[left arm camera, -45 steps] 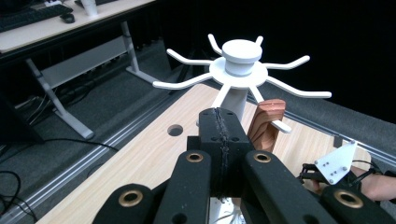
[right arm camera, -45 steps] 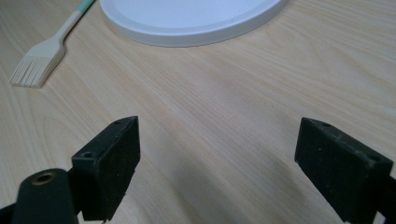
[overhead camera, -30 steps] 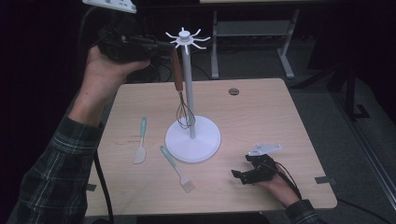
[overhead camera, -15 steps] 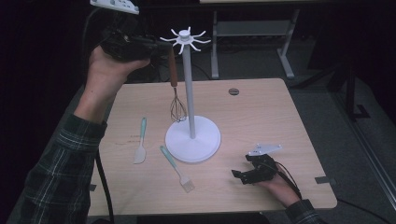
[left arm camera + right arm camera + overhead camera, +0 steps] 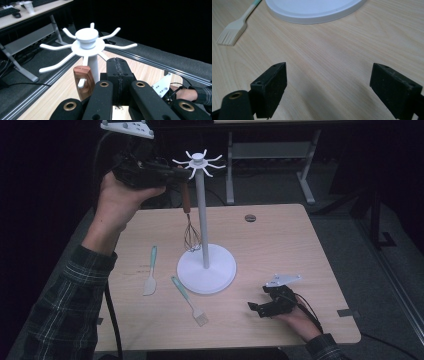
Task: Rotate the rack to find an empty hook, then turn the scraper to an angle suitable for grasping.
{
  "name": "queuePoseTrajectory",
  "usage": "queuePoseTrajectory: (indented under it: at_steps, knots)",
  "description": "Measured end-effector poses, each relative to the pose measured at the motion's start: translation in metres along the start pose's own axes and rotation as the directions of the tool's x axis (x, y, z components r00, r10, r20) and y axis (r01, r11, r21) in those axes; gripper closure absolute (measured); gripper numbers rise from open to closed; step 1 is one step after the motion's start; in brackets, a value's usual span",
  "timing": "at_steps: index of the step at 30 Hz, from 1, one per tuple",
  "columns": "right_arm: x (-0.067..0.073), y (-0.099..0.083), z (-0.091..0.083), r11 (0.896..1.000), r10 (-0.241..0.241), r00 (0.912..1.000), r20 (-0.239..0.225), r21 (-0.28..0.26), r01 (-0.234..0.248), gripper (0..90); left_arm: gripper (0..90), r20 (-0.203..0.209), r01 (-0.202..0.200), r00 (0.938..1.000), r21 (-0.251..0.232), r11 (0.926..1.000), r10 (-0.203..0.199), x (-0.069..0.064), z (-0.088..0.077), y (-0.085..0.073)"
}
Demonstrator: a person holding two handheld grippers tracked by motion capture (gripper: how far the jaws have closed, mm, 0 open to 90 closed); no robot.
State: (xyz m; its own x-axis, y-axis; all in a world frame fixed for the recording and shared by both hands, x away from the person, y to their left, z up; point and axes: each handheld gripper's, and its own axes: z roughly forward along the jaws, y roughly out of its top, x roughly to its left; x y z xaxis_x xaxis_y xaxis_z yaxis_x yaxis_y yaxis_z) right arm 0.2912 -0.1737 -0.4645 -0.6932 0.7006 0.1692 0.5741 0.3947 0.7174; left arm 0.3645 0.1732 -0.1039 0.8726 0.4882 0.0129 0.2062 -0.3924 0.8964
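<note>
Whisk (image 5: 190,227) swung slightly toward stand pole (image 5: 202,220); wooden handle, hanging. Left gripper (image 5: 172,172) closed, empty, beside hook. Right gripper (image 5: 260,307) open at table's (image 5: 300,245) 5 o'clock edge.

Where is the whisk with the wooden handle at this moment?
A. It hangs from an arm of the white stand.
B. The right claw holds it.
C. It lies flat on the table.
A: the whisk hangs by its handle from an arm of the white stand, wires down above the base.
</note>
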Motion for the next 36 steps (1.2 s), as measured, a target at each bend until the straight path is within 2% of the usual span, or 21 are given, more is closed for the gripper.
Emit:
queuePoseTrajectory:
  at_steps: [7, 12, 20, 25, 34, 36]
  knots:
    - [0.000, 0.000, 0.000, 1.000, 0.000, 1.0000, 0.002, -0.004, 0.000, 14.3, 90.0, 0.009, -0.018, 0.9998, 0.002, 0.9998, 0.018, -0.003, 0.004, 0.000]
    - [-0.001, 0.000, 0.000, 1.000, -0.002, 1.0000, 0.002, -0.005, 0.002, 14.3, 90.0, 0.007, -0.007, 1.0000, -0.003, 1.0000, 0.007, -0.005, -0.001, -0.011]
    - [0.001, 0.000, 0.000, 1.000, -0.001, 1.0000, 0.004, -0.004, 0.001, 14.3, 88.8, 0.005, -0.001, 1.0000, 0.041, 0.9992, 0.001, -0.008, -0.003, -0.040]
    - [0.000, 0.000, 0.001, 1.000, -0.002, 1.0000, 0.005, -0.008, 0.002, 14.3, 86.2, 0.003, 0.023, 0.9997, 0.068, 0.9974, -0.023, -0.008, -0.001, -0.061]
    - [0.001, 0.000, 0.001, 1.000, -0.005, 1.0000, 0.004, -0.002, 0.005, 14.4, 79.2, -0.011, 0.056, 0.9984, 0.117, 0.9916, -0.055, -0.009, 0.004, -0.098]
    - [0.001, 0.000, 0.001, 1.000, -0.011, 0.9999, 0.004, -0.005, 0.011, 14.3, 79.9, -0.010, 0.059, 0.9983, 0.131, 0.9896, -0.058, -0.009, 0.007, -0.107]
